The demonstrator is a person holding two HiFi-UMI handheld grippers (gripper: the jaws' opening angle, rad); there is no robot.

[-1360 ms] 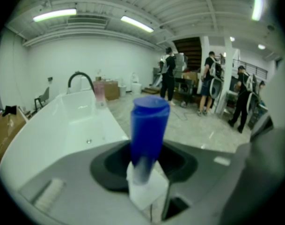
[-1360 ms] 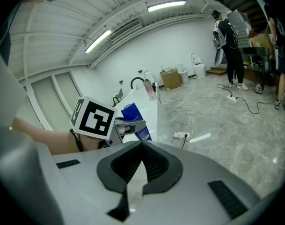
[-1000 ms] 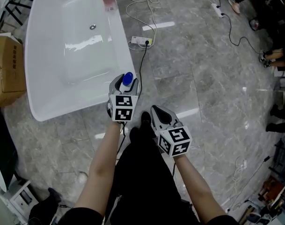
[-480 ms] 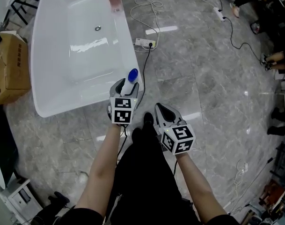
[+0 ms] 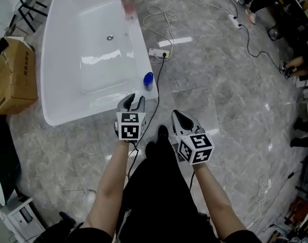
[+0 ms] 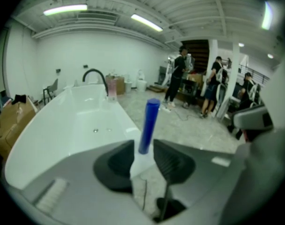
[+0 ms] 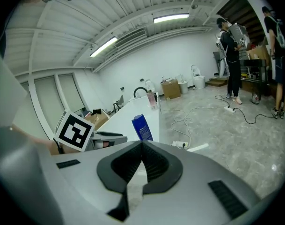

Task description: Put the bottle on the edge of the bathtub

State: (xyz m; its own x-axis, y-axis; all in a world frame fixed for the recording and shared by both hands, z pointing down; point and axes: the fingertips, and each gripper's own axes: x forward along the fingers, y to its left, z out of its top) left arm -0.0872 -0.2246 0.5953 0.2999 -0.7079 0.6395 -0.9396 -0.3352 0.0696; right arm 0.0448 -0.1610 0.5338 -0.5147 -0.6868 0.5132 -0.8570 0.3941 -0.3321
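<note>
Blue plastic bottle (image 5: 148,80) stands upright on the rim of the white bathtub (image 5: 138,44), centre frame | left tongs (image 5: 134,100), the nearer pair, sit just below it, partly spread, pinching nothing, having just been closing | right tongs (image 5: 181,119), lower right, pressed together

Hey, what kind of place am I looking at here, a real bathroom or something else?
Probably a workshop or test hall, not a bathroom: the bathtub stands free on an open stone-look floor, power cables trail across that floor, and a cardboard box sits beside the bathtub.
</note>
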